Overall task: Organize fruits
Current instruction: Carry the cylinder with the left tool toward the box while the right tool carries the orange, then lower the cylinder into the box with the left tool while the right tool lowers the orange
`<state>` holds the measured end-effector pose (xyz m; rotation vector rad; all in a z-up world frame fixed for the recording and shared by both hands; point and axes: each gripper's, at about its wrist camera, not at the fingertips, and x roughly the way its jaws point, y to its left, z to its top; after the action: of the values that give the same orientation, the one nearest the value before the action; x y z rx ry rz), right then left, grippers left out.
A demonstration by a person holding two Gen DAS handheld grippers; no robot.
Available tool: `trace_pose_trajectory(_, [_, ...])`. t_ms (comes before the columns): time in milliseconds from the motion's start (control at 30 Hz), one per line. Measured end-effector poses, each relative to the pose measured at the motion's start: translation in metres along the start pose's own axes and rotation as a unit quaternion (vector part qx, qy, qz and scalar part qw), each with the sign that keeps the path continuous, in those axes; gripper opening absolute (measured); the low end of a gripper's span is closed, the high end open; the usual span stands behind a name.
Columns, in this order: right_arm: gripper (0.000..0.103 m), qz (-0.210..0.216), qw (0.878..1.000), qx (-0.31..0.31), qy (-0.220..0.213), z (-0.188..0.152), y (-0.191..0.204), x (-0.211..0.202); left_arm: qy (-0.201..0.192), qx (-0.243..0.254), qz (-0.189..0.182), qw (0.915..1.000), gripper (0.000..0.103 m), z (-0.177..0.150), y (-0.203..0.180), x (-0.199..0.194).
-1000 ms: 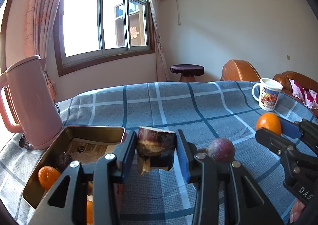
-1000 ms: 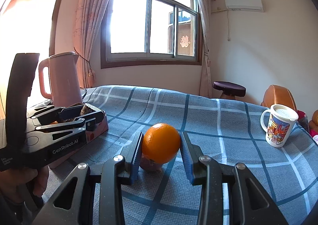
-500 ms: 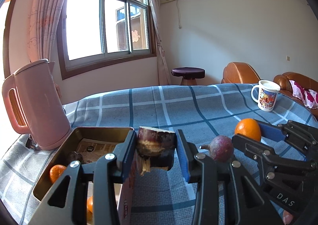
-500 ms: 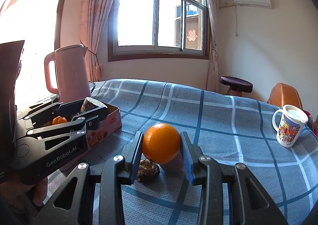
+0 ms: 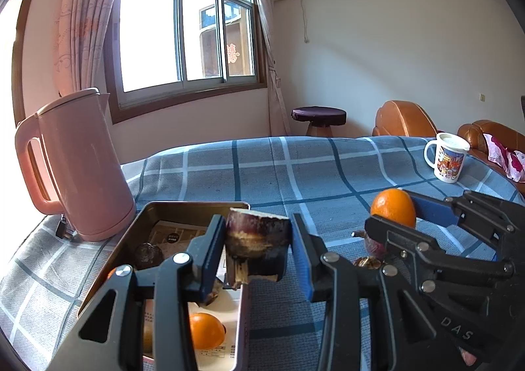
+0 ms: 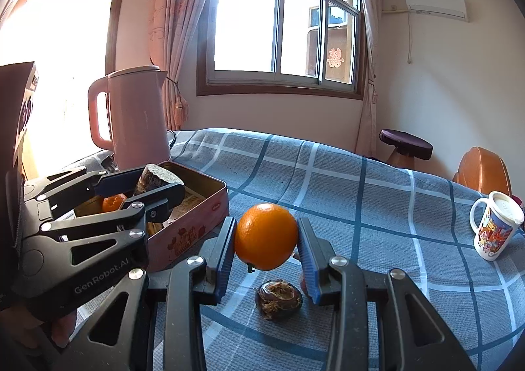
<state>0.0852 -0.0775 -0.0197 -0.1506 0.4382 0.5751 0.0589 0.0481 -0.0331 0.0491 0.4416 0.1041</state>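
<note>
Left tool (image 5: 257,248) clamping a sugarcane chunk (image 5: 257,239) over the tin (image 6: 200,225); right tool (image 6: 266,248) gripping an orange (image 6: 265,236). Only right view exposing passionfruit (image 6: 279,298) beneath; tin contents partly hidden.

the purple fruit (image 5: 374,244) sits mostly hidden behind the right gripper (image 5: 393,216); the tin (image 5: 131,239) runs off the bottom edge, its print unreadable.
</note>
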Motion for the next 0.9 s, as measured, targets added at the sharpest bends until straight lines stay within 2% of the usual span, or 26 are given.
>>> trace_pose_trajectory(900, [0.039,0.054,0.998,-0.032,0.015,0.027,0.055,0.035,0.032,-0.071,0.068,0.9946,0.041,-0.004,0.103,0.007])
